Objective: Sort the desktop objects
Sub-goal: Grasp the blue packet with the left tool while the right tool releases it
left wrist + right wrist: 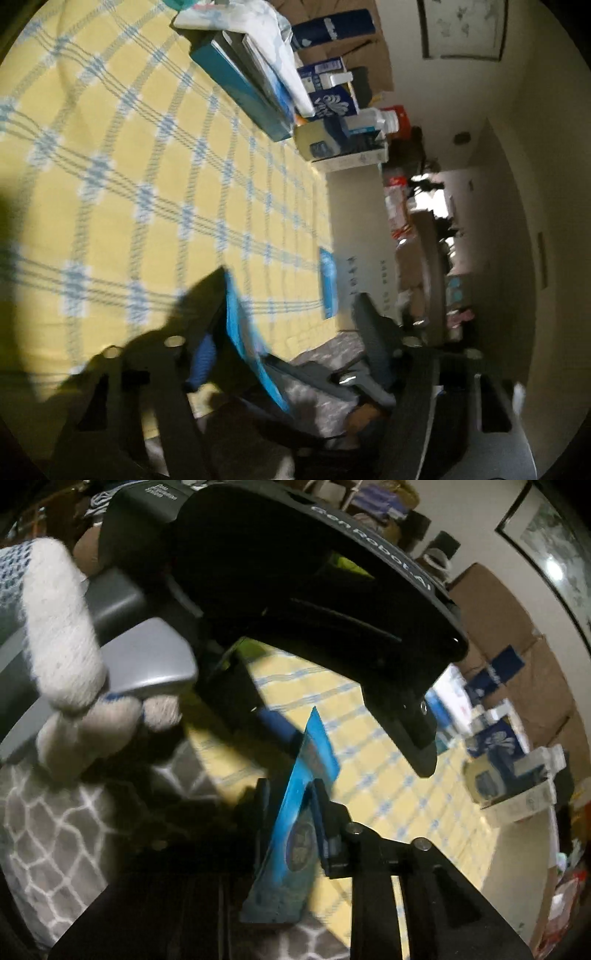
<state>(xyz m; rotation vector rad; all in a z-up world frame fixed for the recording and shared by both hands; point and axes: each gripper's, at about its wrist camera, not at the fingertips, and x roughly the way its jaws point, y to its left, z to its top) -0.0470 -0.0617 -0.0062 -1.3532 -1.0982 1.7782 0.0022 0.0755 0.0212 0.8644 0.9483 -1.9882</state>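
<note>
Right wrist view: the right gripper (291,812) pinches a flat blue packet (295,834) on edge between its pads, lifted clear of the yellow checked tablecloth (388,775). The left gripper (373,686), held in a gloved hand (62,657), crosses just above it; its jaws stand spread, closing on nothing visible. The hold looks like a carry, or possibly a handover. In the left wrist view a second blue packet (328,284) lies at the table's far edge, while boxes and tissue packs (332,103) crowd one corner, probably where sorted items gather.
</note>
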